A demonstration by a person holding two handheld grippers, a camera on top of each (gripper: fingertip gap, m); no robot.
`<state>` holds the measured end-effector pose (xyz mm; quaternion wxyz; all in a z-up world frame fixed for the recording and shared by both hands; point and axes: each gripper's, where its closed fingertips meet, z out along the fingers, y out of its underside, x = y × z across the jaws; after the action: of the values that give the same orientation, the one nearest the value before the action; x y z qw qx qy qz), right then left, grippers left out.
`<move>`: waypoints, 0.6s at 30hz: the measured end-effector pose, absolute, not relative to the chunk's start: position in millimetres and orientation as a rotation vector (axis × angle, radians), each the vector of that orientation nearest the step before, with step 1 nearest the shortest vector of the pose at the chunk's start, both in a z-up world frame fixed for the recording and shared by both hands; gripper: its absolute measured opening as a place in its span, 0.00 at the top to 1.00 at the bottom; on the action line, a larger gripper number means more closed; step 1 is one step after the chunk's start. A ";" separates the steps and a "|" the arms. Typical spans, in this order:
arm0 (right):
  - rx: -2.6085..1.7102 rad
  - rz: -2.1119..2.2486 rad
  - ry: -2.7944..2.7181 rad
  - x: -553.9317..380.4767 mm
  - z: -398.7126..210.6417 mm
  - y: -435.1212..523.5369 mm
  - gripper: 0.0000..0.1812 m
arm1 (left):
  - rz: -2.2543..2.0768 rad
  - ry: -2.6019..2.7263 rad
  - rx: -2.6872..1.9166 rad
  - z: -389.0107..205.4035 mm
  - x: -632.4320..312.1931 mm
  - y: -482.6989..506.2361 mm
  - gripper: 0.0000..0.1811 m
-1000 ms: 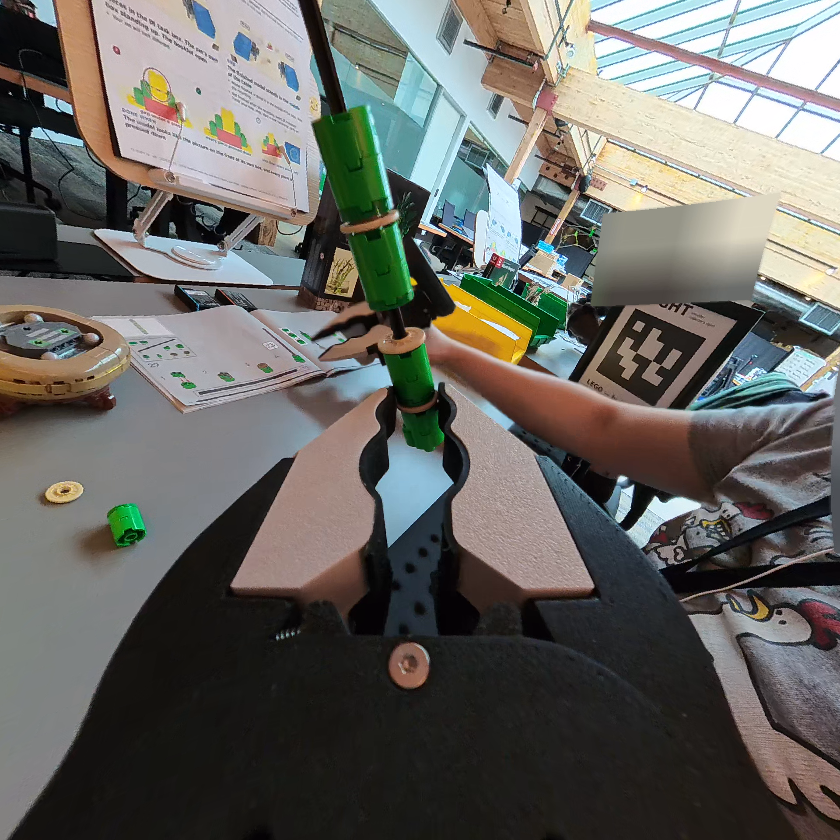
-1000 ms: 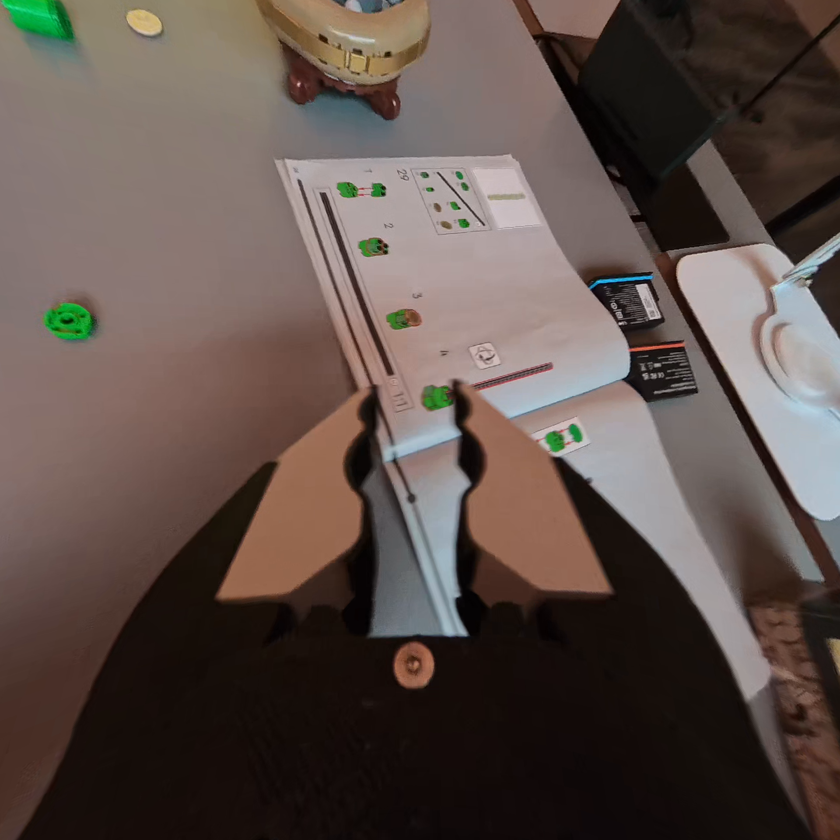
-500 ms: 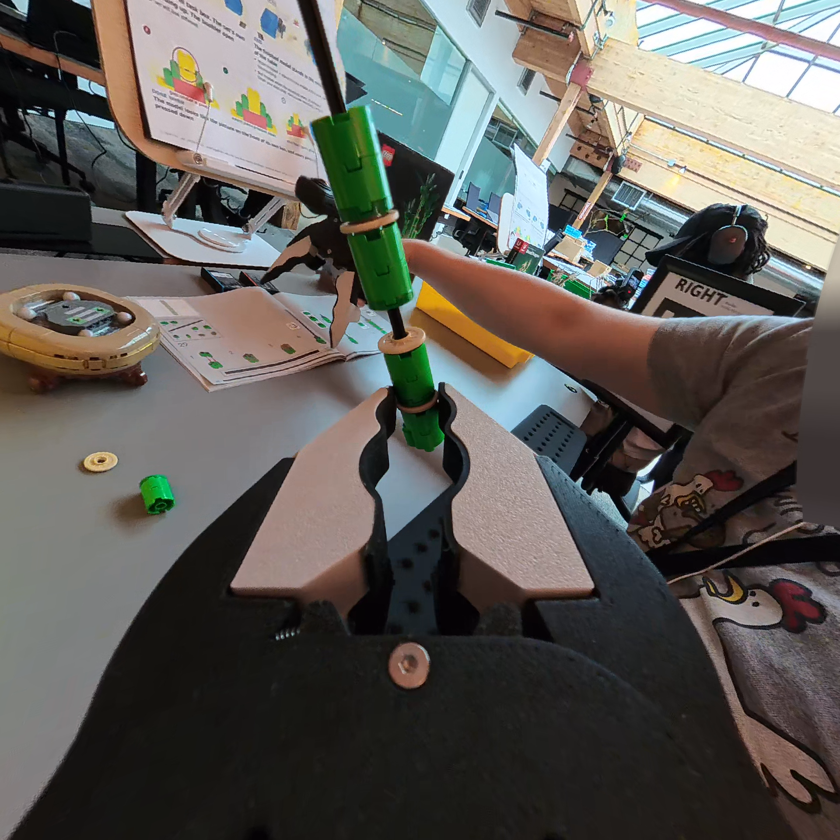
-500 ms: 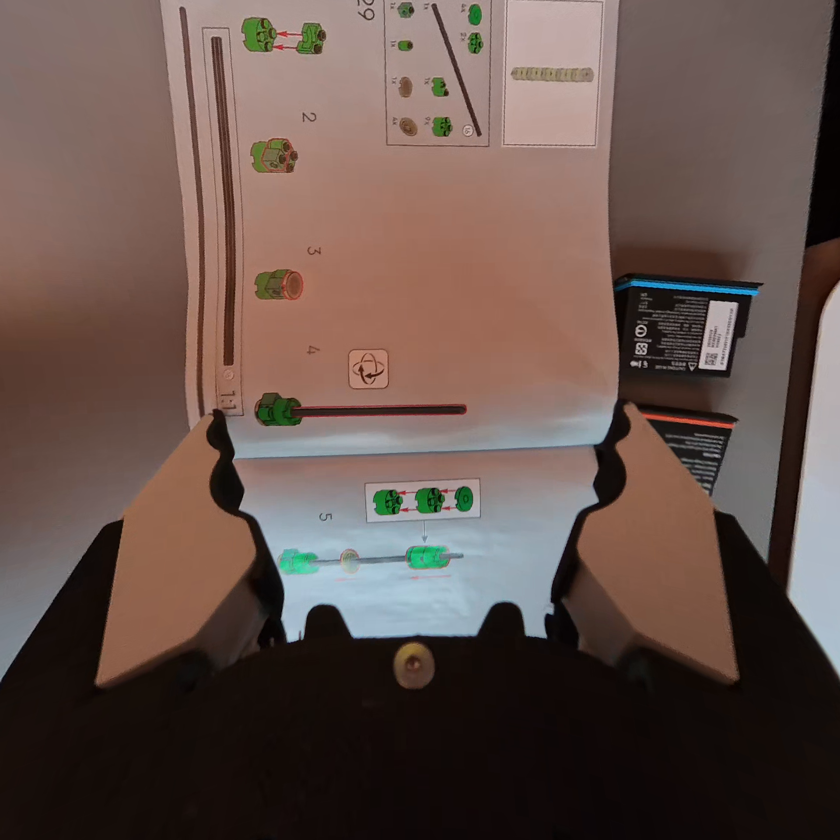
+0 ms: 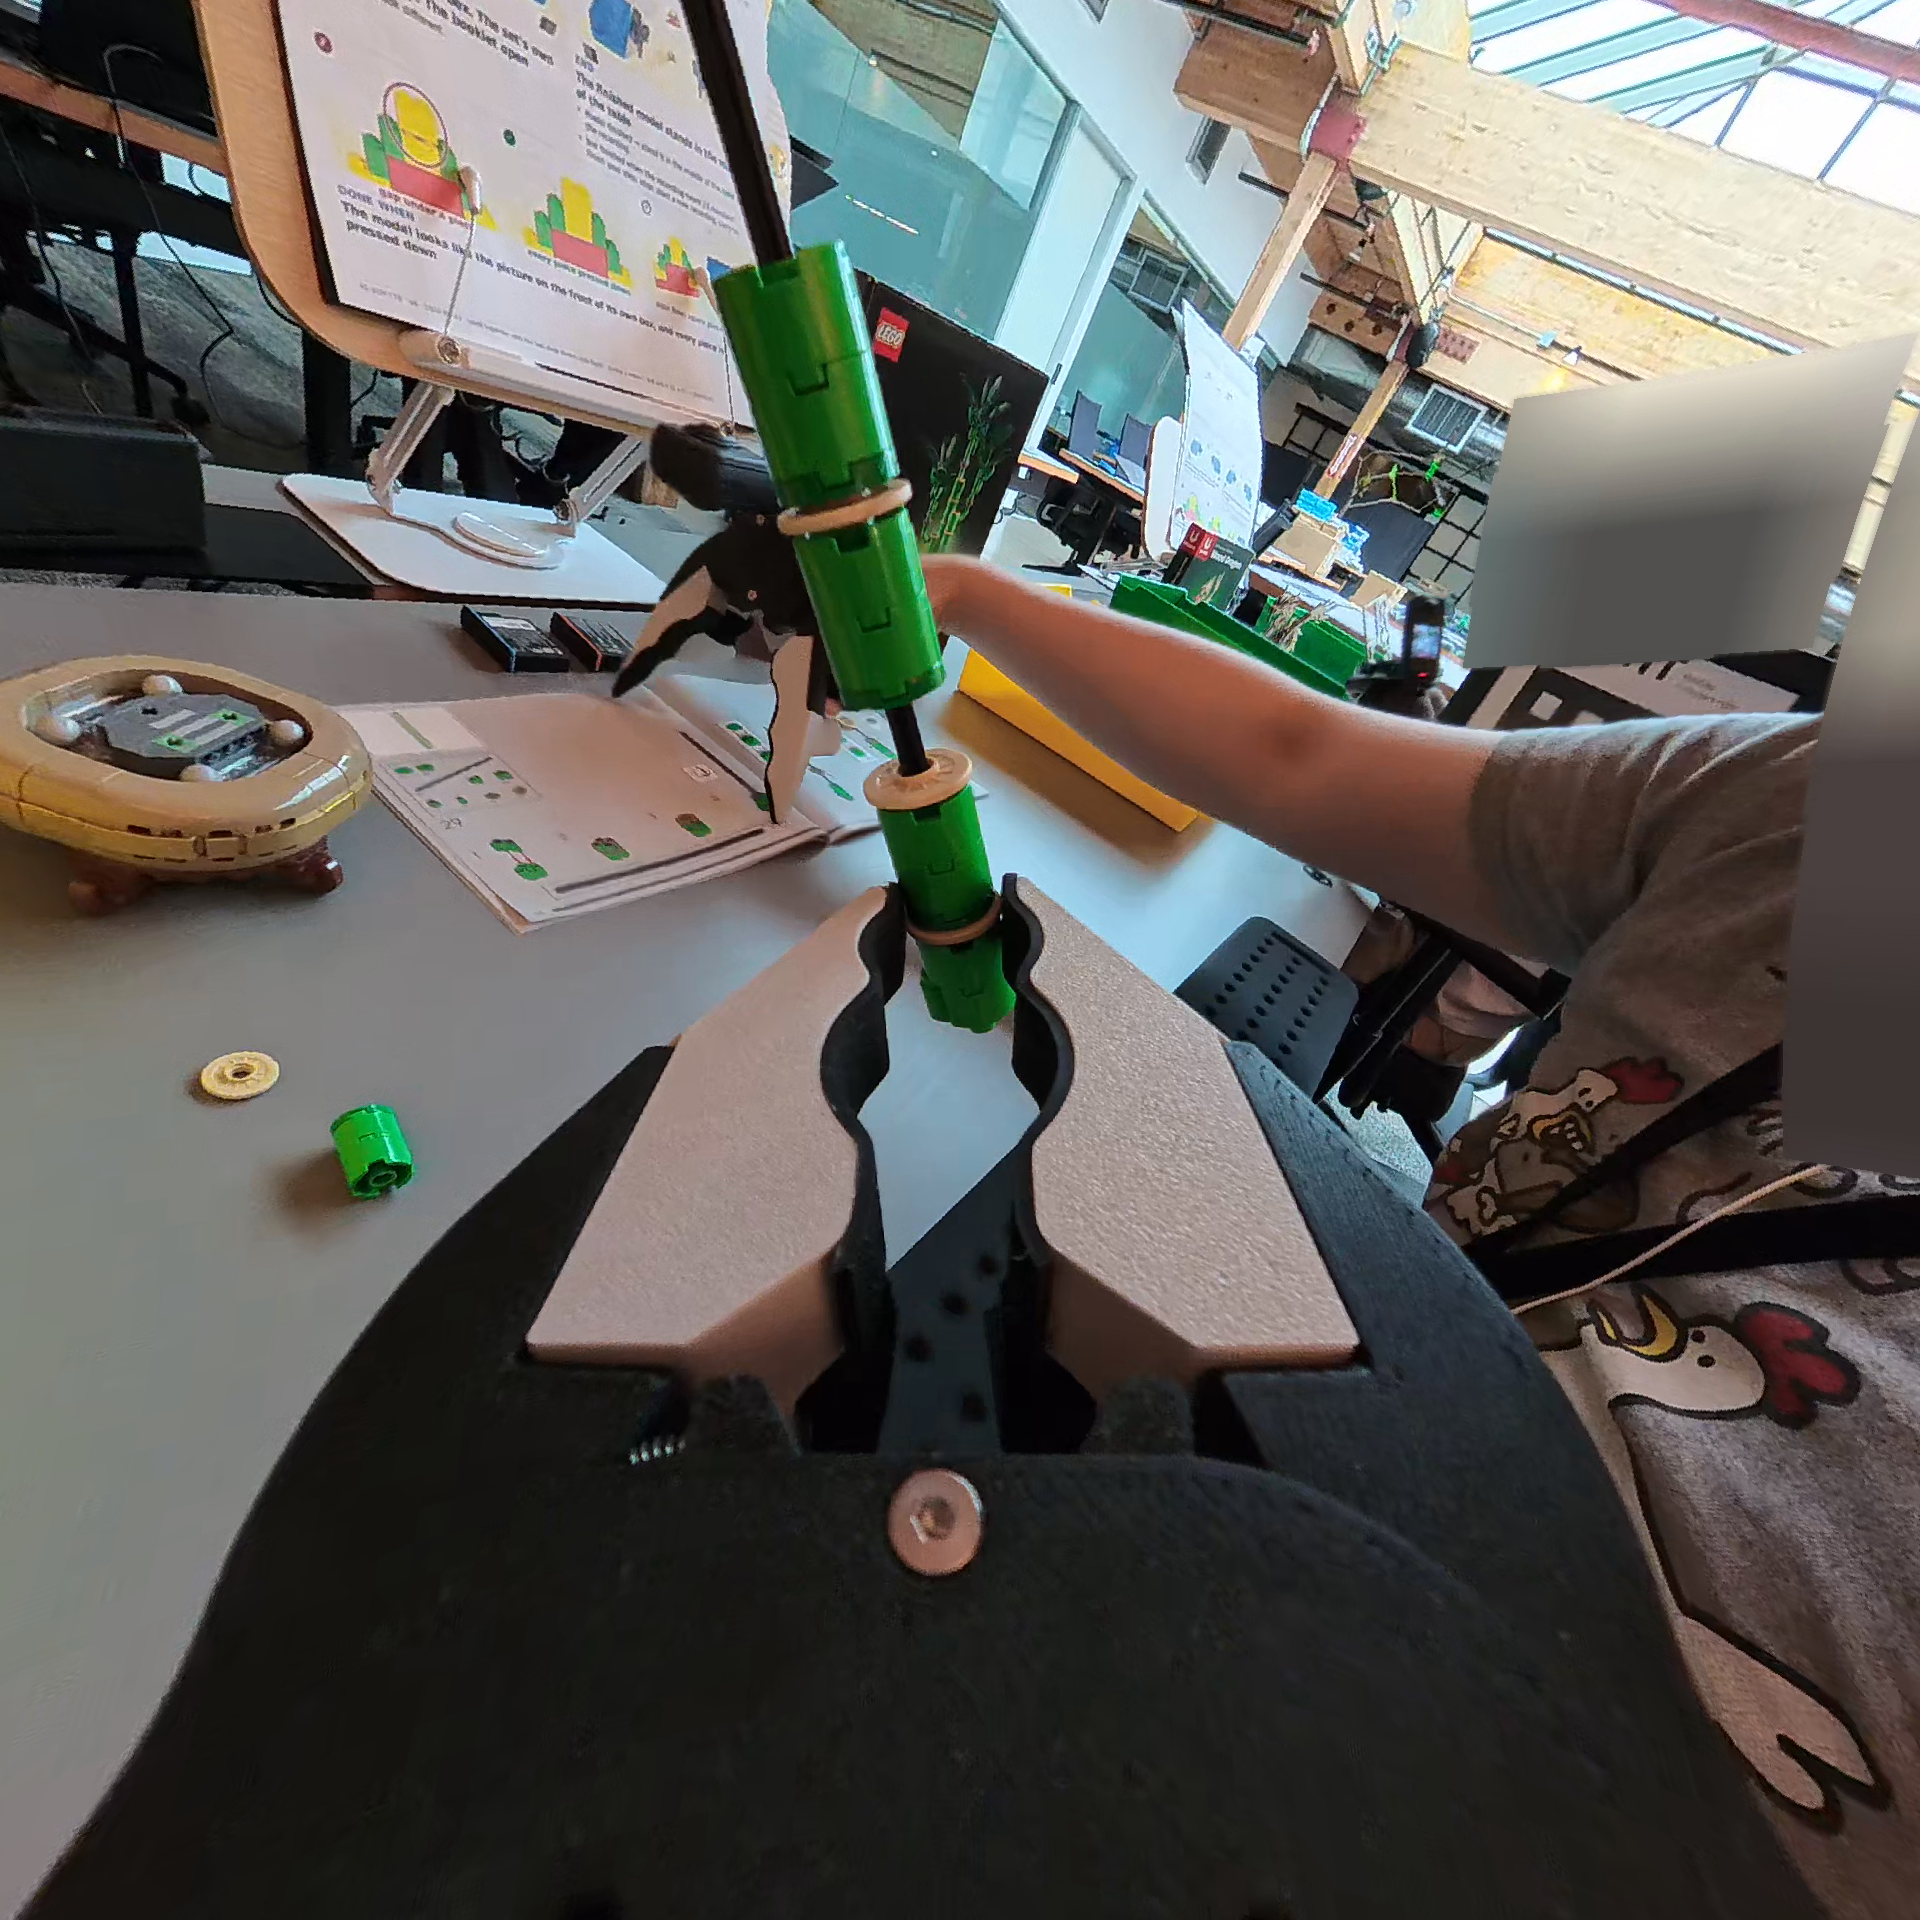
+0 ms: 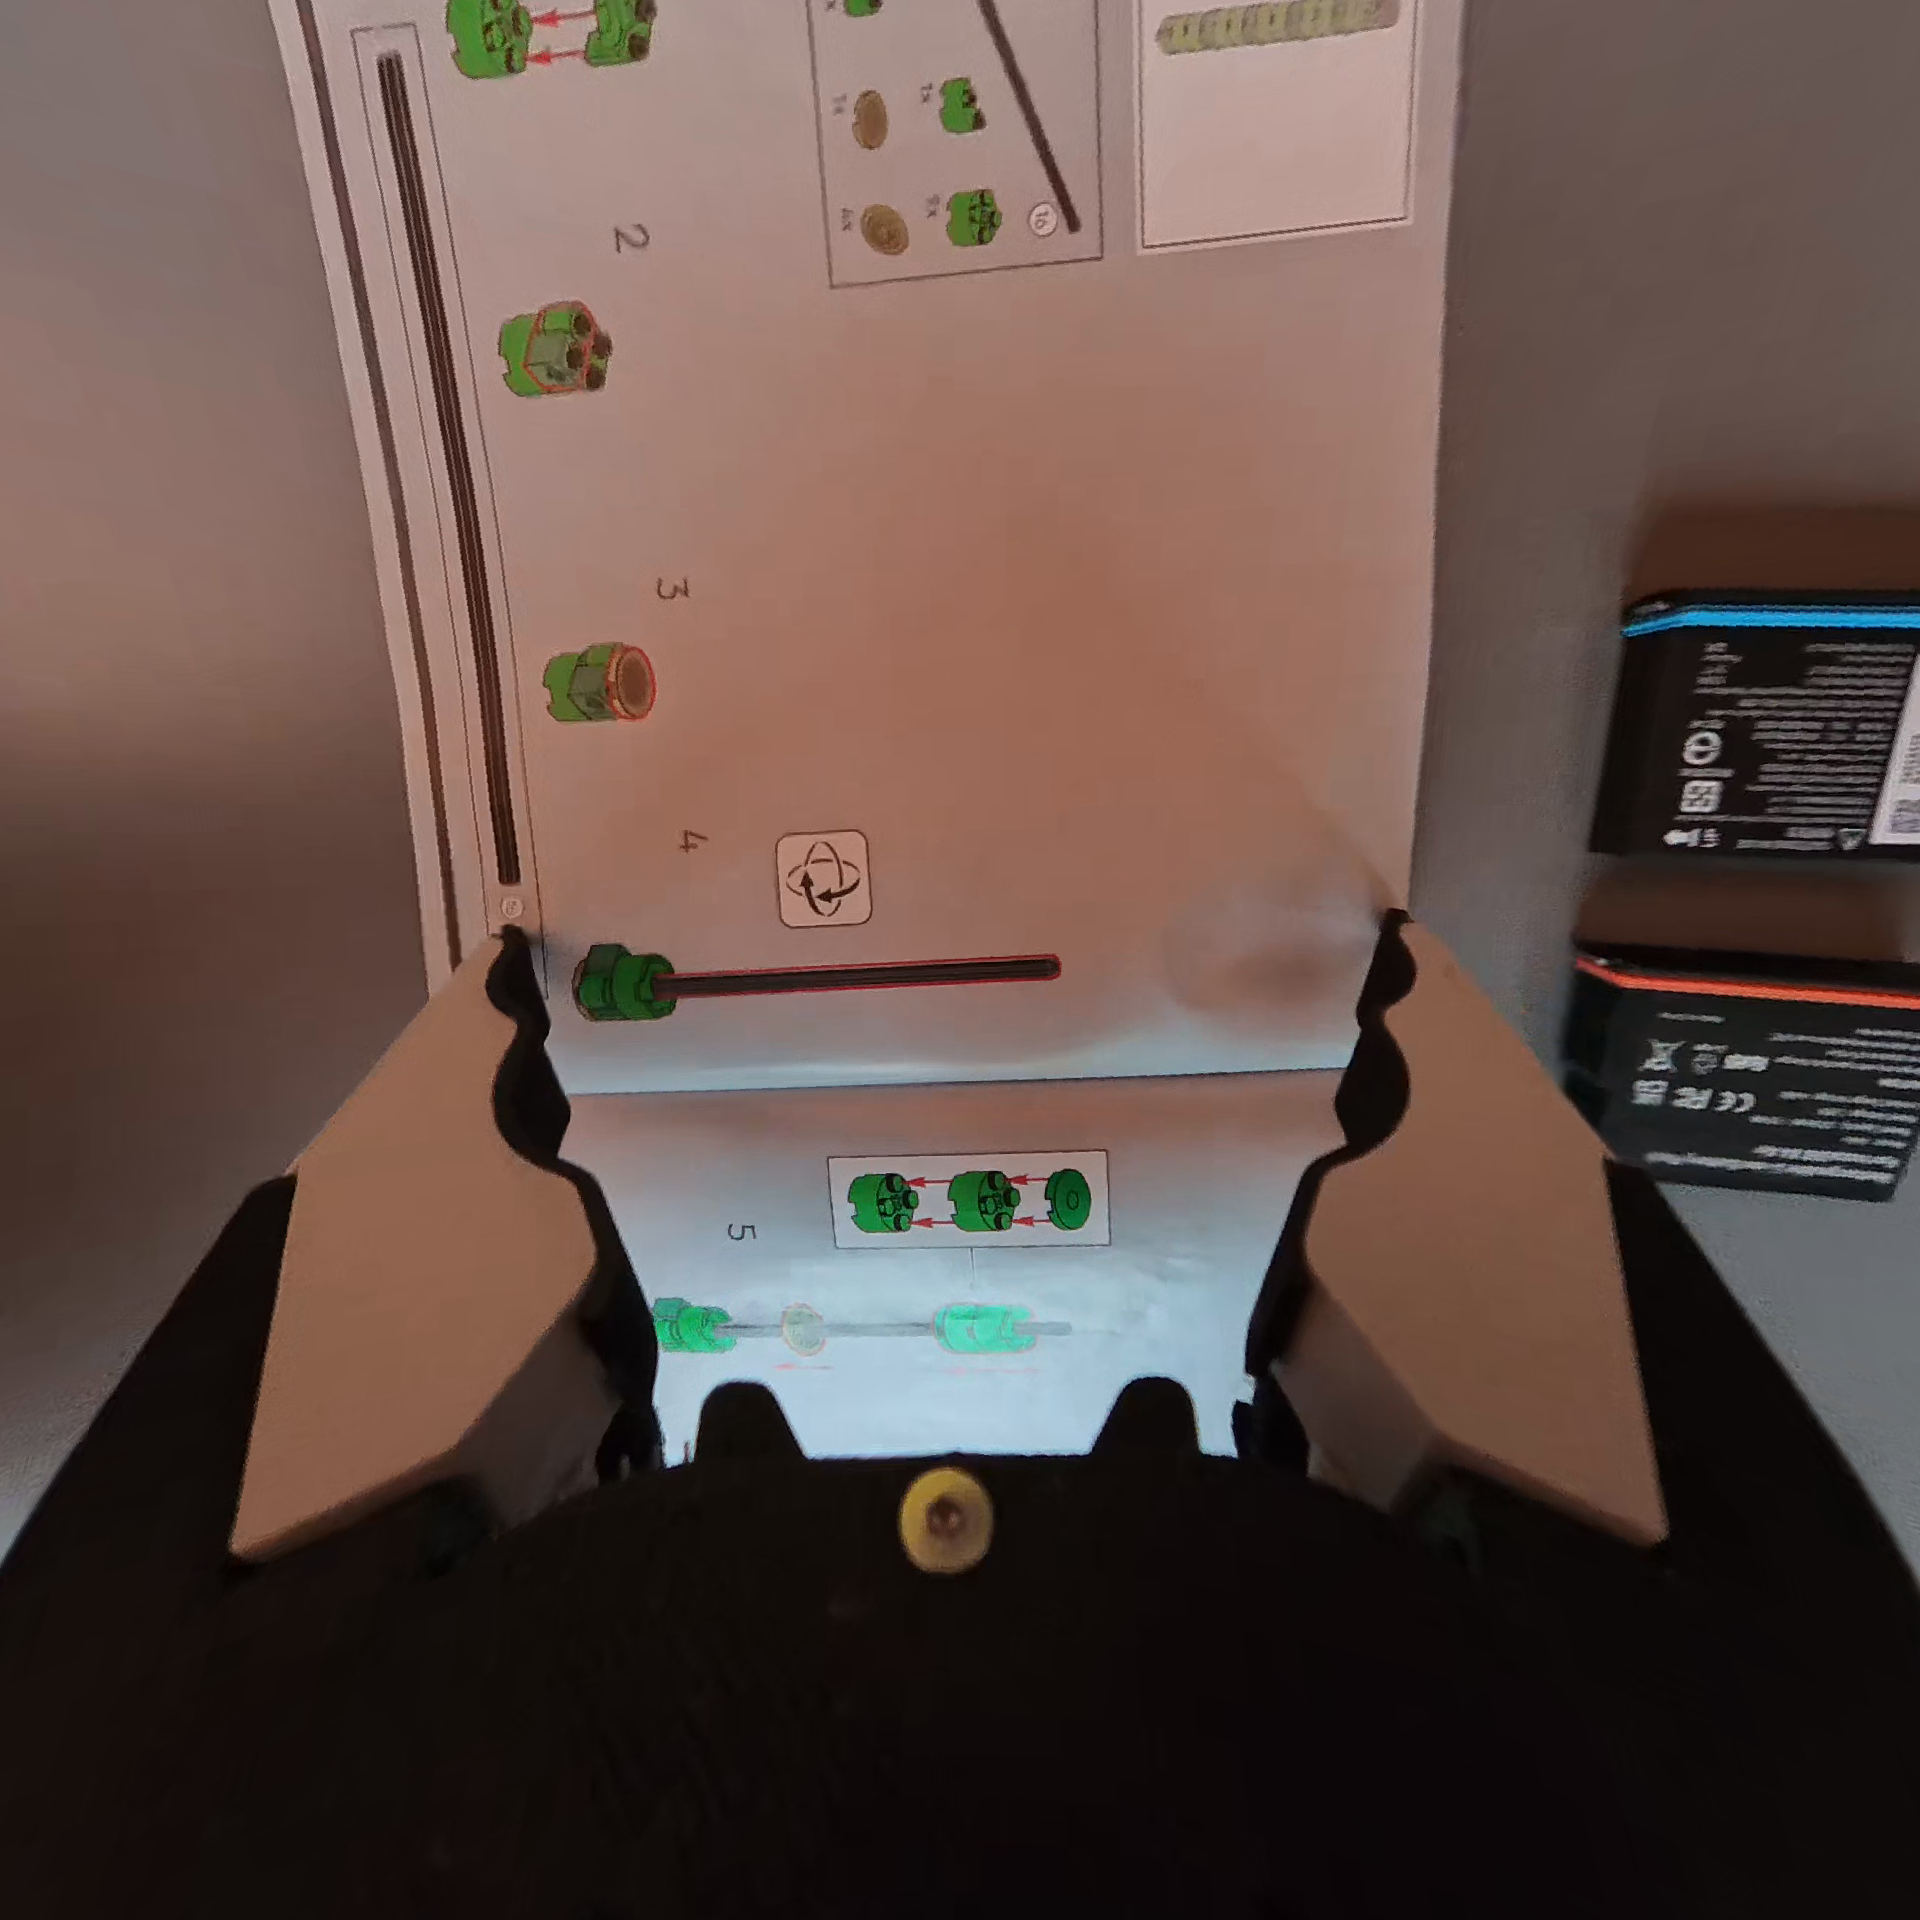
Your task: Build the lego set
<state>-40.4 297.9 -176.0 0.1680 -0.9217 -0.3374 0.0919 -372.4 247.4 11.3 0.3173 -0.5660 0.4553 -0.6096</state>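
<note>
Green brick stalk (image 5: 847, 520), threaded with tan rings on a black rod (image 5: 740, 135): its lower end is clamped between the jaws of the left gripper (image 5: 954, 940), above the grey table (image 5: 208, 1299), the long axis near upright and leaning up-left, the rod's top cut off by the frame edge. Right gripper (image 6: 951, 935): jaws are spread wide over the open instruction booklet (image 6: 987, 571), nothing being held, its far corners cropped and the lowest diagram washed out by glare. A loose green round brick (image 5: 372, 1151) and tan disc (image 5: 239, 1073) are seen left on the table.
</note>
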 end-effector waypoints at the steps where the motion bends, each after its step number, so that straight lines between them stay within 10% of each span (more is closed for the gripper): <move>1: -2.621 0.288 -0.930 -45.4 -174.4 295.6 0.17 | -1.610 1.195 -1.489 11.2 -372.1 248.0 0.91; 10: -2.218 0.246 -0.634 -88.2 -88.0 253.8 0.17 | -1.703 1.240 -1.513 4.0 -345.3 235.9 0.92; 14: -1.953 0.626 -0.404 -163.7 -21.9 192.3 0.58 | -1.830 1.392 -1.496 -6.8 -299.9 187.9 0.92; 18: -1.794 0.953 -0.245 -219.1 20.0 164.7 0.65 | -1.939 1.527 -1.389 -4.9 -257.4 134.6 0.92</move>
<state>-219.1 164.7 20.0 0.5206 -0.7486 -0.1021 0.3977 -257.4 134.6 -4.9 0.1541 -0.4847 0.5329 -0.6763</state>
